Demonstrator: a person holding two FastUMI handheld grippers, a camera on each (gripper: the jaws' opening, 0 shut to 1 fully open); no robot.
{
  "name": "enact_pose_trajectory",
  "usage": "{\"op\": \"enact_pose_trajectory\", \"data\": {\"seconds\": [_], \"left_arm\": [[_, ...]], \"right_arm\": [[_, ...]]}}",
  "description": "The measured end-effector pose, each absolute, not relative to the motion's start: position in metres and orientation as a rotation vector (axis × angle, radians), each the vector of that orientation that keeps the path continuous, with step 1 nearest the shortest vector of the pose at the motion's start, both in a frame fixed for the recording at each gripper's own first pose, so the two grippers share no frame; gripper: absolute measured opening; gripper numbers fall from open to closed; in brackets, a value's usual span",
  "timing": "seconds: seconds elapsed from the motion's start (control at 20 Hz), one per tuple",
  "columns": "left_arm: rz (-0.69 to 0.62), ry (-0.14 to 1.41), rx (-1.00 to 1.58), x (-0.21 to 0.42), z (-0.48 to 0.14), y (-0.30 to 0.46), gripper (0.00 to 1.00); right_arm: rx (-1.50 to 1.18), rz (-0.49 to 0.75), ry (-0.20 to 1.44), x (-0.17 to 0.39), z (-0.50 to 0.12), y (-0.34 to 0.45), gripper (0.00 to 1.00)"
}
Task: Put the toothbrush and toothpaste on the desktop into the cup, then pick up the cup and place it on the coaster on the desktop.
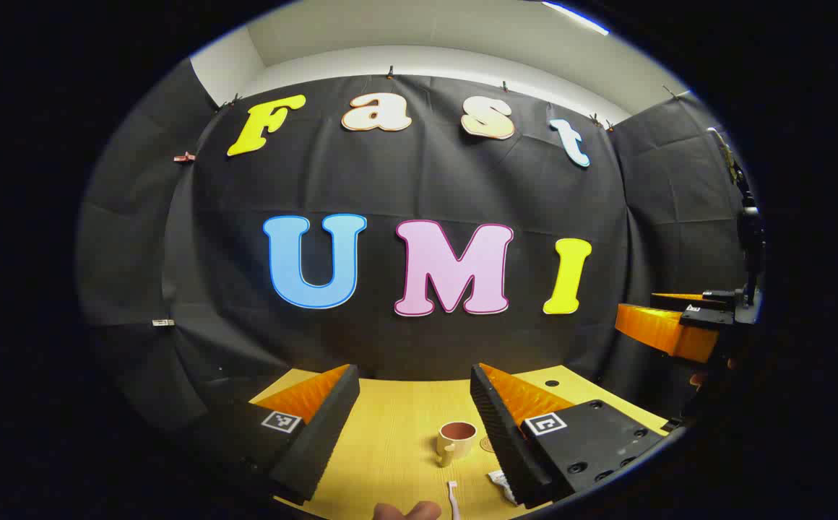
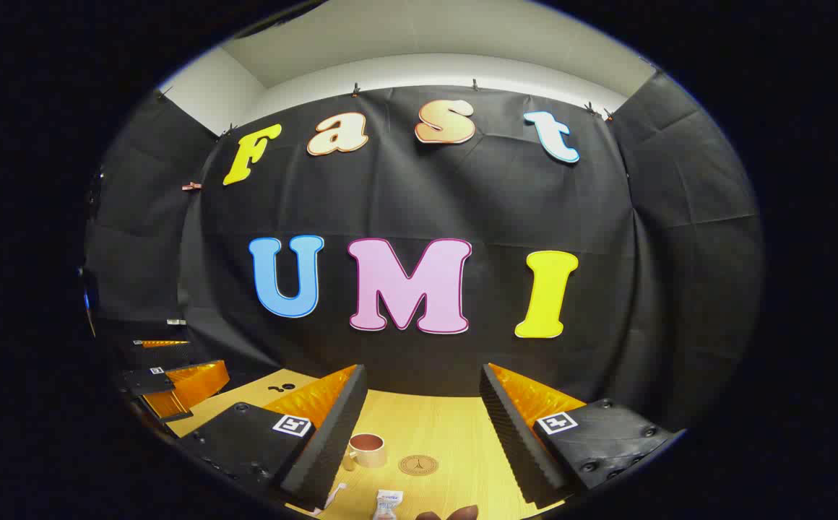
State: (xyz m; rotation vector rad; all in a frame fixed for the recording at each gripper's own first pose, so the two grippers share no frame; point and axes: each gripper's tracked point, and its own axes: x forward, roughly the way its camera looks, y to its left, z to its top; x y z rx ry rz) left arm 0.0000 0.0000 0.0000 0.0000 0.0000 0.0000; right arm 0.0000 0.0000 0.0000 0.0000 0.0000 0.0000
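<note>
A cream cup (image 1: 455,440) with a brown inside stands upright on the yellow wooden desktop (image 1: 390,433). In front of it lie a white toothbrush (image 1: 454,500) and a white toothpaste tube (image 1: 502,485), partly hidden by one finger. My left gripper (image 1: 413,374) hovers open above the desk, holding nothing. In the right gripper view the cup (image 2: 367,448) sits left of a round brown coaster (image 2: 418,464), with the toothpaste (image 2: 388,503) and the toothbrush (image 2: 334,495) nearer the front edge. My right gripper (image 2: 422,372) is open and holds nothing too.
The booth's black cloth wall closes off the back of the desktop (image 2: 455,433). The right gripper (image 1: 672,328) shows at the far right of the left gripper view. A person's fingertips (image 1: 406,511) peek in at the bottom edge.
</note>
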Motion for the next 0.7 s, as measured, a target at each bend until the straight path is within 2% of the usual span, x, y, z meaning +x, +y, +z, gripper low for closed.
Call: {"op": "enact_pose_trajectory", "data": {"seconds": [0.7], "left_arm": [[0.008,0.042,0.001,-0.002,-0.014,0.006,0.96]], "right_arm": [[0.005,0.012,0.047,-0.001,-0.017,0.003,0.96]]}}
